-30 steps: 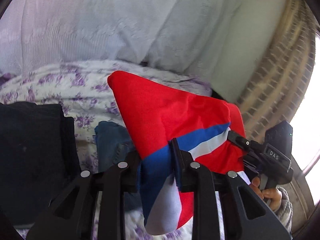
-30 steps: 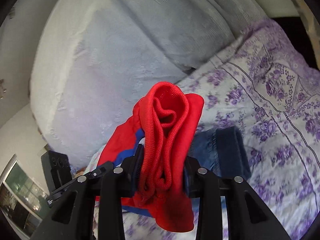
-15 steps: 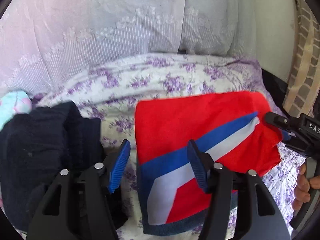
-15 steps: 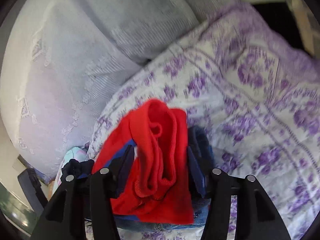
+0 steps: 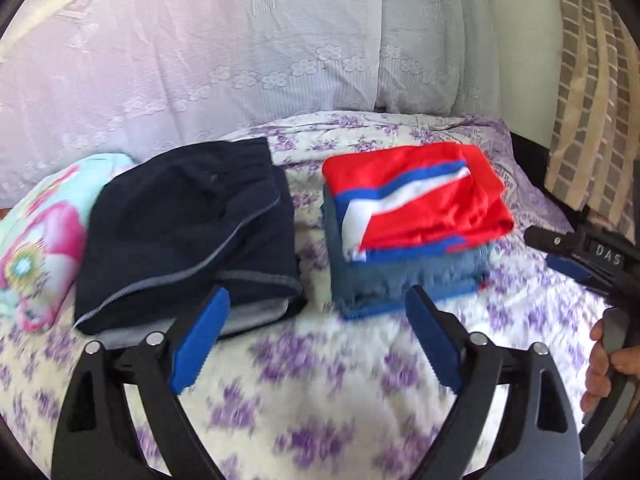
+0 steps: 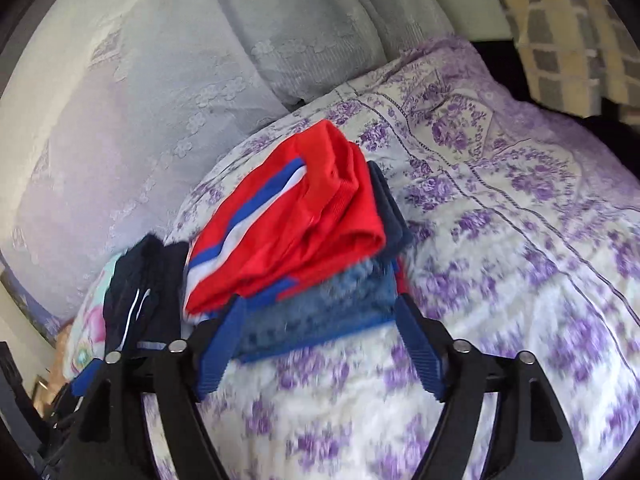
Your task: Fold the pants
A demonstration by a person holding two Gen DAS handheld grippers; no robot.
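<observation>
Floral bedspread [image 5: 320,392] carries the red pants [image 5: 416,196], folded and set atop a blue denim stack [image 5: 404,280] beside dark shorts [image 5: 188,236]; both the left tool [image 5: 316,344] and right tool [image 6: 320,348] hang spread and empty, the fold seemingly complete, next likely another garment

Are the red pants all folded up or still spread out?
Folded. The red pants lie as a compact stack of layers on a folded blue garment, and both the left gripper and right gripper are open, holding nothing.
</observation>
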